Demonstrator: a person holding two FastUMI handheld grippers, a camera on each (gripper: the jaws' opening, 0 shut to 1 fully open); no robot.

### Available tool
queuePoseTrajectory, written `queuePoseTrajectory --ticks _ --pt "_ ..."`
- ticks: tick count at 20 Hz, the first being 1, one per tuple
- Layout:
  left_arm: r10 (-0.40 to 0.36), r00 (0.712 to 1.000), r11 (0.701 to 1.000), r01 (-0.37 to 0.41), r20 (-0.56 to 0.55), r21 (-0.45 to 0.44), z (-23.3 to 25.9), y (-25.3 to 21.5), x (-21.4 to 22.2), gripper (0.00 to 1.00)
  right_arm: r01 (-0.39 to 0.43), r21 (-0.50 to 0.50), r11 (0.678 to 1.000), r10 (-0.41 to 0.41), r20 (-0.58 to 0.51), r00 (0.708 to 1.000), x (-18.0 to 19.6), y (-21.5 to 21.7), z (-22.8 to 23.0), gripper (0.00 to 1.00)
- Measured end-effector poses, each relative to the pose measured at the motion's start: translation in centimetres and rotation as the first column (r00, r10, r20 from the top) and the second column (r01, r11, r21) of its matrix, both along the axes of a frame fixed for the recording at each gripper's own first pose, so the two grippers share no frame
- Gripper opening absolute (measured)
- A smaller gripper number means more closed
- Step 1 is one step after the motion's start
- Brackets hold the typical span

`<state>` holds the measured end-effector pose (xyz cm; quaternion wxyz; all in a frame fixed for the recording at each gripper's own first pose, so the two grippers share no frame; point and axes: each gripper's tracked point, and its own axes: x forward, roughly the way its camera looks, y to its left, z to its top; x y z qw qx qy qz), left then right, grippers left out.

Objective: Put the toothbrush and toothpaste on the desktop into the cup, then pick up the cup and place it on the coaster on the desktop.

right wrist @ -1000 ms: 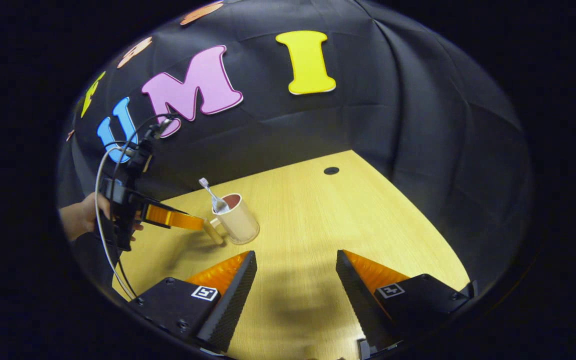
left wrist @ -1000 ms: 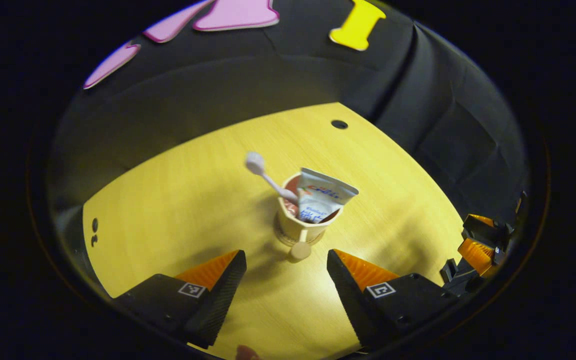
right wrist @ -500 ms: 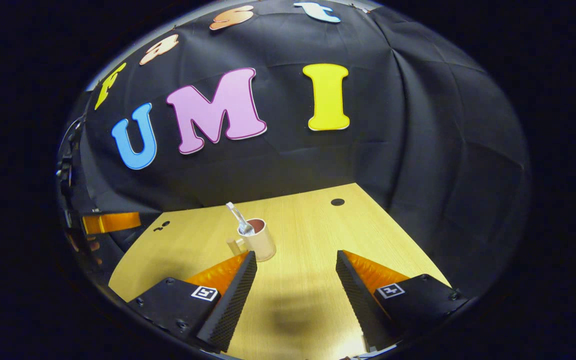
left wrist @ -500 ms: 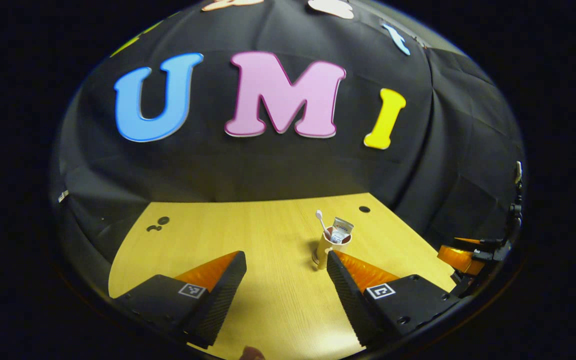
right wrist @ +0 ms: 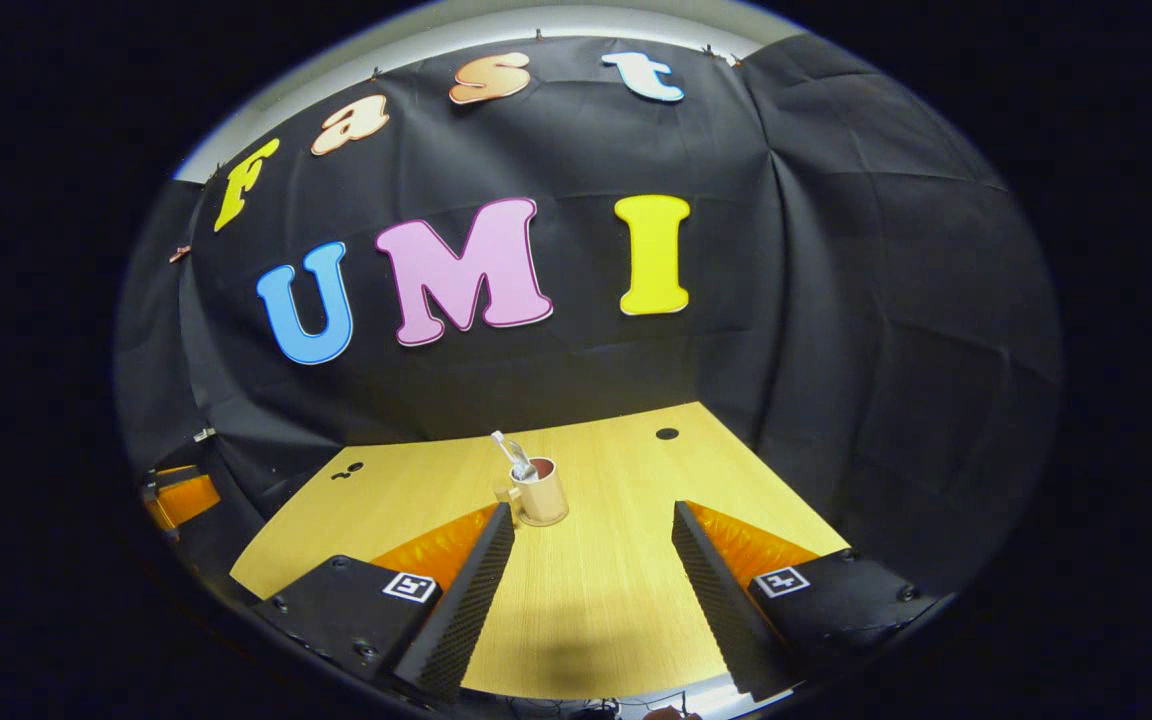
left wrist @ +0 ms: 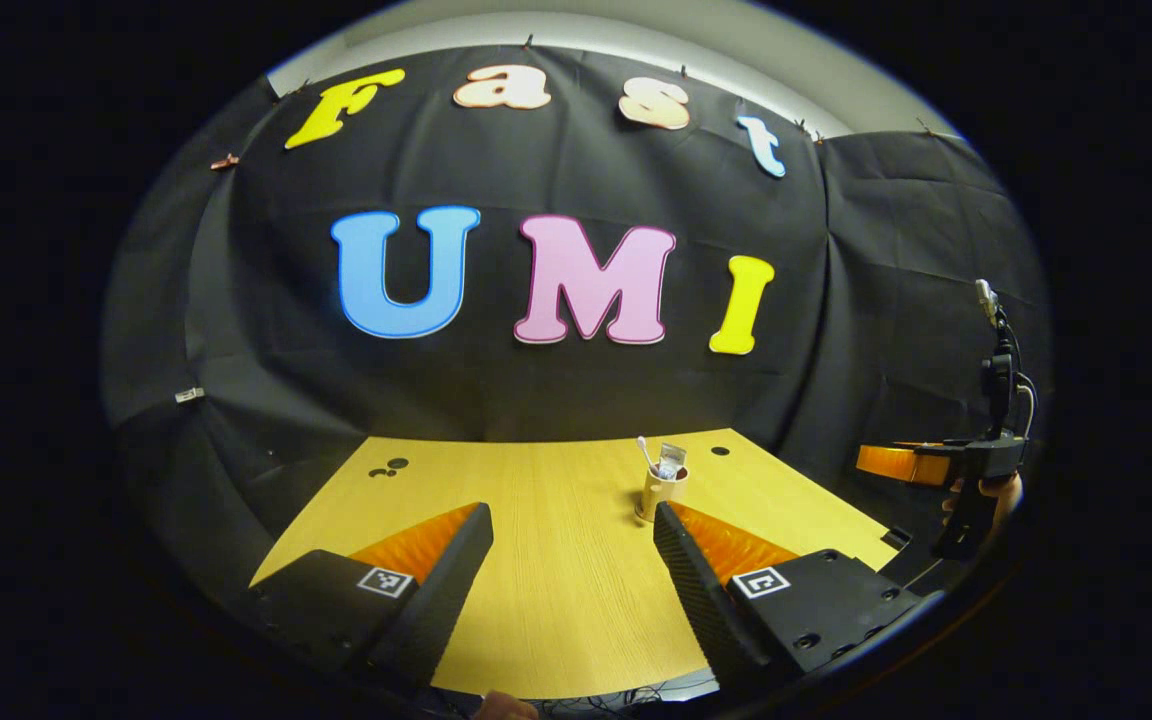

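Note:
A beige cup [left wrist: 662, 492] stands upright on the wooden desktop [left wrist: 536, 600], right of the middle. The white toothbrush [left wrist: 643, 452] and the toothpaste tube [left wrist: 672, 460] stick out of its top. My left gripper [left wrist: 571, 530] is open, empty and well back from the cup. The right gripper view has the cup [right wrist: 541, 497] with its handle to the left and the toothbrush [right wrist: 511, 452] leaning left. A thin disc seems to lie under its base, too small to tell. My right gripper [right wrist: 591, 525] is open, empty and also far back.
The right gripper [left wrist: 921, 465], held by a hand [left wrist: 998, 490], is off the desktop's right edge. The left gripper [right wrist: 176, 497] is past the left edge. A cable hole [right wrist: 667, 434] is at the far right corner, and small dark marks [left wrist: 386, 468] at the far left.
Both grippers have pulled back and up from the cup, which now looks small and far. The left gripper had been open right by the handle. The cup has stayed put.

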<state>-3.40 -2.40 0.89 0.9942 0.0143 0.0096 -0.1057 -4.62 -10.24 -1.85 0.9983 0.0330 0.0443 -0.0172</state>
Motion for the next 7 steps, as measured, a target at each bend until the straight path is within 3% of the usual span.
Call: queuePoseTrajectory --ticks 7 --pt "0.016 0.999 0.998 -0.014 0.03 -0.056 -0.3 1.3 -4.6 1.0 0.027 0.018 0.999 -0.028 0.032 0.999 -4.7 1.6 -0.5 0.98"
